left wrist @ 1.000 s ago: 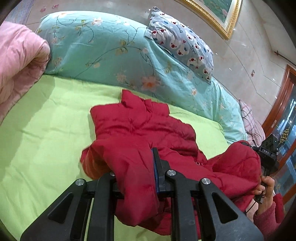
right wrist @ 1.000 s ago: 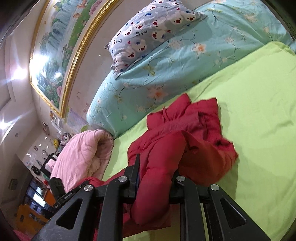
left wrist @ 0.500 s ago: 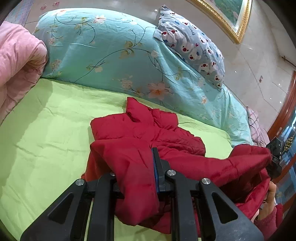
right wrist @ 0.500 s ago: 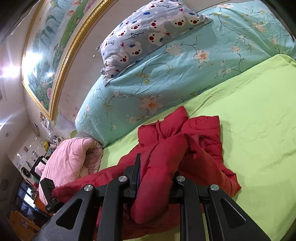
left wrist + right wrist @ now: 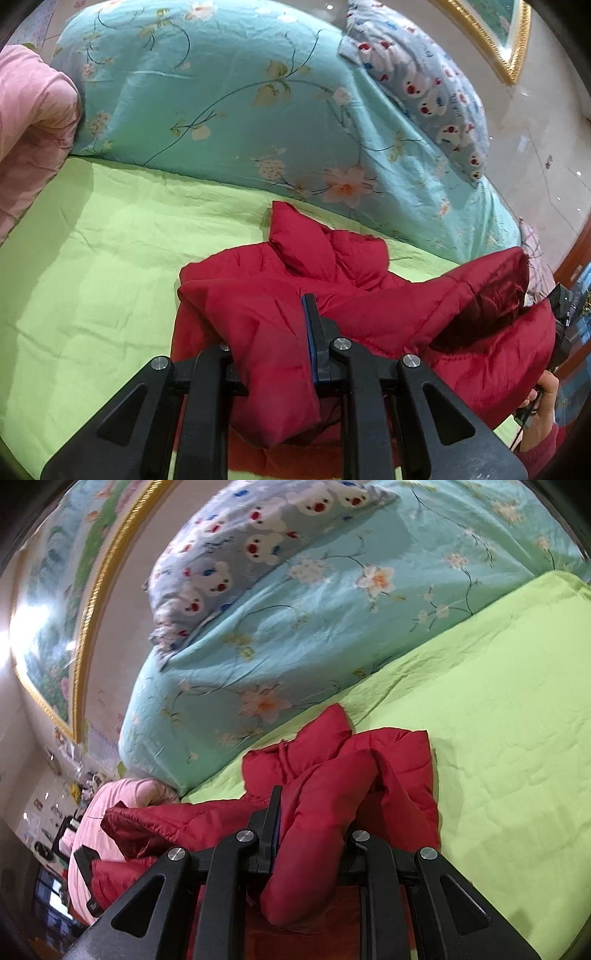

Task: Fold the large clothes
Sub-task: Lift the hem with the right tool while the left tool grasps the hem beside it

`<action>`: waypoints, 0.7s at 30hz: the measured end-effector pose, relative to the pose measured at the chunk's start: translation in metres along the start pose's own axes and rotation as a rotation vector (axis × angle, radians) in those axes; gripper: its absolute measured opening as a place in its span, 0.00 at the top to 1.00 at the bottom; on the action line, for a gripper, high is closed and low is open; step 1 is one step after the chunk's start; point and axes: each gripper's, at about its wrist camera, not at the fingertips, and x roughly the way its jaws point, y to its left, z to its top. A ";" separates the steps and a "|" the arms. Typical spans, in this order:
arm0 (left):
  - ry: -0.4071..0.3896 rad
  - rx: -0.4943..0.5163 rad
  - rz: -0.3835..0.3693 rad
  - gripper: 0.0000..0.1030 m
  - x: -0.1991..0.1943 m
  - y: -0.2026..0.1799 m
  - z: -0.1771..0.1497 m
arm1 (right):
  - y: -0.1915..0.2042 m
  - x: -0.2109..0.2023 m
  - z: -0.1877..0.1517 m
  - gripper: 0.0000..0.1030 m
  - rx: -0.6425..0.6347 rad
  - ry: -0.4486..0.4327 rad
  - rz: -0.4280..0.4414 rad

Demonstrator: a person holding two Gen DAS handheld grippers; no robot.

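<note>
A red padded jacket (image 5: pixel 332 266) lies crumpled on the green bed sheet (image 5: pixel 92 266), its far part resting on the sheet and its near edge lifted. My left gripper (image 5: pixel 271 332) is shut on a thick fold of the jacket. My right gripper (image 5: pixel 314 819) is shut on another fold of the same jacket (image 5: pixel 388 760). The jacket stretches between the two grippers; the right gripper shows at the far right of the left wrist view (image 5: pixel 561 325), and the left one at the lower left of the right wrist view (image 5: pixel 86 878).
A turquoise flowered duvet (image 5: pixel 221 103) is piled along the back of the bed, with a bear-print pillow (image 5: pixel 424 81) on top. A pink quilt (image 5: pixel 29 129) lies at the left. A gold-framed picture (image 5: pixel 85 602) hangs on the wall.
Both grippers have lifted and pulled apart with the jacket in them, so its near edge is now drawn out straighter between them. Both cameras look further toward the duvet.
</note>
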 end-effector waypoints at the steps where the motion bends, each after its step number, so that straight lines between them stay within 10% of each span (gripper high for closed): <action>1: 0.006 -0.005 0.008 0.85 0.008 0.002 0.003 | -0.003 0.006 0.003 0.83 0.008 0.003 -0.007; 21: 0.069 -0.057 0.113 0.85 0.125 0.033 0.046 | -0.071 0.126 0.044 0.83 0.205 0.044 -0.119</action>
